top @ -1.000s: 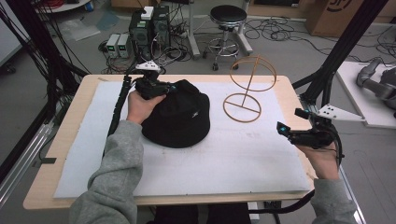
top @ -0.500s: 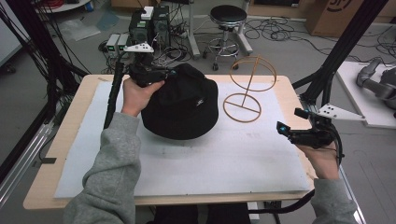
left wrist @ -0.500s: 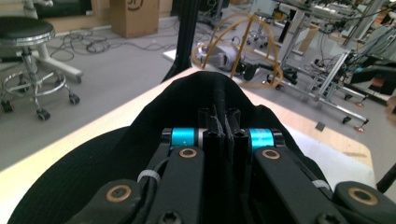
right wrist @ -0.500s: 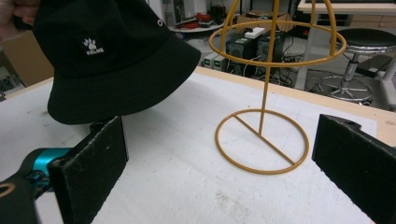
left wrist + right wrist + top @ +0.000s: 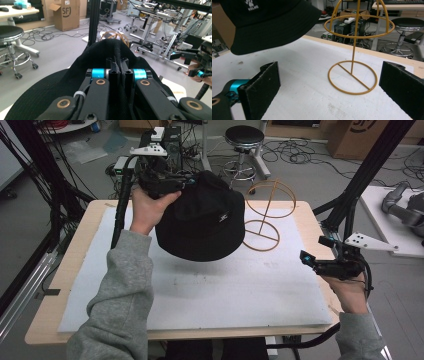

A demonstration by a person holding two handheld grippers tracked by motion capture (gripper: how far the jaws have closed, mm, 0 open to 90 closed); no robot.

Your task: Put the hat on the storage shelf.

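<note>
Hat (image 5: 202,217) is the main thing: a black bucket hat with a small white logo on its side, held up in the air above the white mat (image 5: 200,290) that covers the table (image 5: 75,240). The left gripper (image 5: 172,182) holds it at the far left part; in the left gripper view the two jaws stand pressed together with a fold of the black fabric pinched between them, and the hat (image 5: 110,50) spreads out in front of and below the jaws. The left hand (image 5: 147,210) is wrapped around the gripper body, and a grey sleeve (image 5: 117,300) comes in from the bottom of the high view. Under the hat a soft shadow lies on the mat, so the hat touches nothing below. Just to the right of the hat stands a gold wire stand (image 5: 267,215), with a round base ring on the mat, a thin upright rod and a rounded wire top; the hat's brim seems to overlap the stand's left side in the high view, but I cannot tell if they touch. The right gripper (image 5: 320,255) is at the right edge of the table, well apart from the hat, held by the right hand (image 5: 350,290). In the right gripper view its jaws stand wide apart with nothing between them, and the stand (image 5: 353,72) is seen between them, farther off.
</note>
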